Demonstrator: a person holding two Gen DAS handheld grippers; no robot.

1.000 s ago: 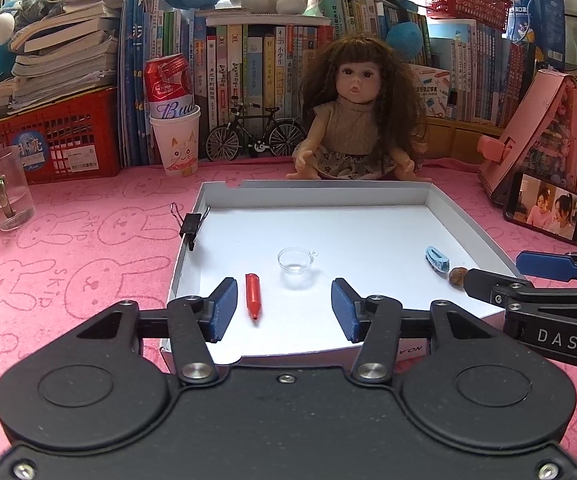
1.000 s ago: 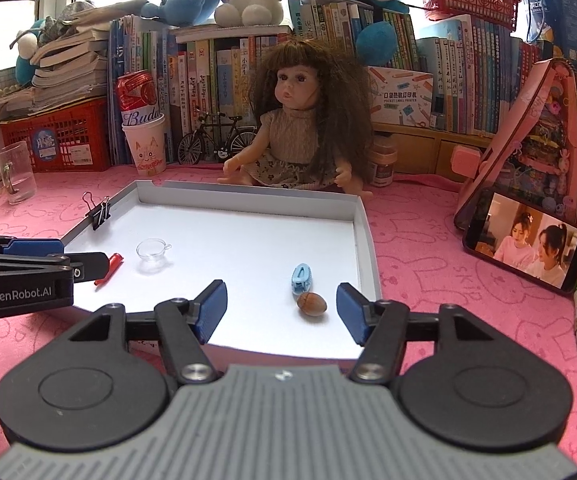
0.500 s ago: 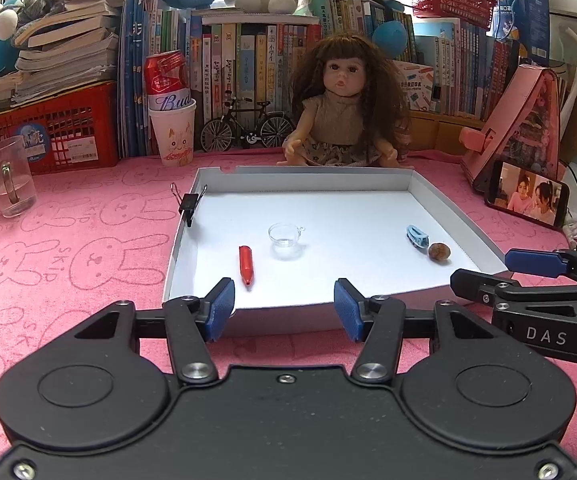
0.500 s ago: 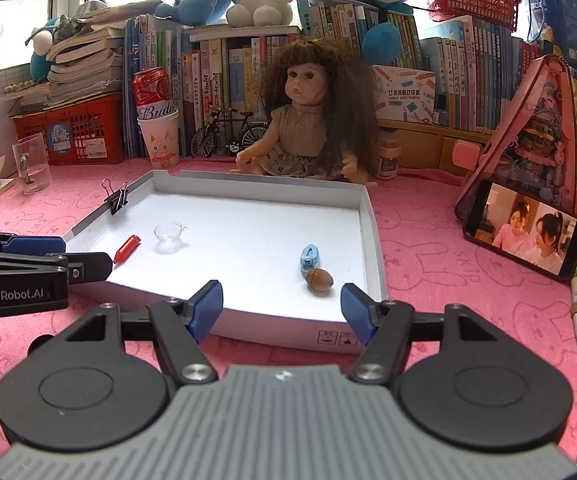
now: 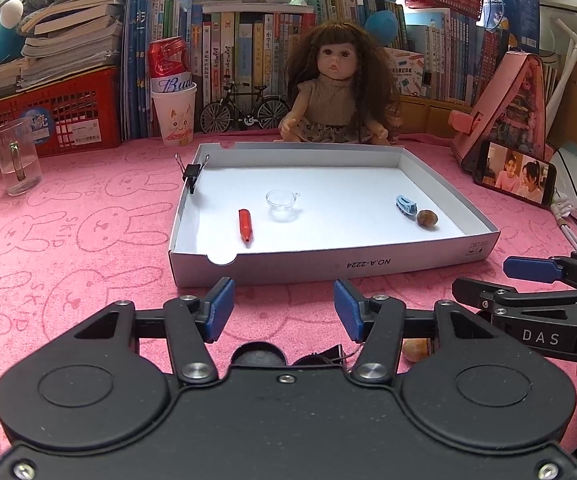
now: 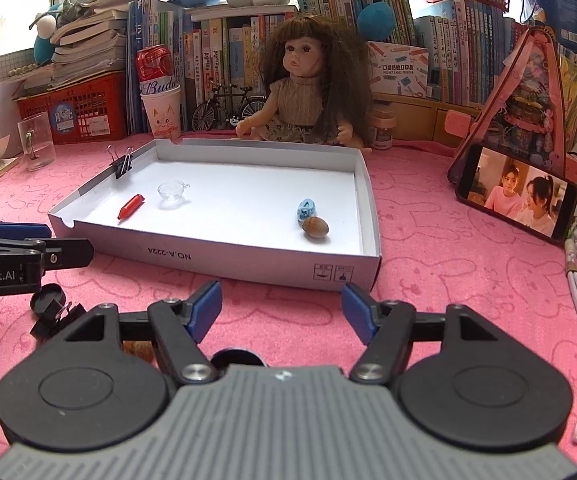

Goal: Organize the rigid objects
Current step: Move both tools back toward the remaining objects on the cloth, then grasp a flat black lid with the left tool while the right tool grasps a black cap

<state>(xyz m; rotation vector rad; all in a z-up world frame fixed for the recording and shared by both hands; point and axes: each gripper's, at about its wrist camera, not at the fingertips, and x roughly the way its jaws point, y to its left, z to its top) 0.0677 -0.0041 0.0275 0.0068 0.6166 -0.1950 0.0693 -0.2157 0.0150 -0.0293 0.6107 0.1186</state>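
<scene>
- Left wrist view: my left claw (image 5: 280, 310) stands released, holding nothing, above the pink tabletop (image 5: 68, 240), before the white tray (image 5: 328, 268). A black binder clip (image 5: 322, 357) lies just below it, close to me, between the fingers' roots; its axis is hidden.
- Right wrist view: my right claw (image 6: 280, 312) is also released and empty. That clip (image 6: 54, 318) lies to its lower left, beside a black cap (image 6: 46, 300), so my left hand is nearer, I judge. It seems to lie obliquely, wire handles toward the tray.

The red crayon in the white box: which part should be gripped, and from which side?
Grip the red crayon at mid-body, from above, fingers closing across its short width. It lies flat on the white box floor, tip toward the front wall, with bare floor on both sides.
</scene>
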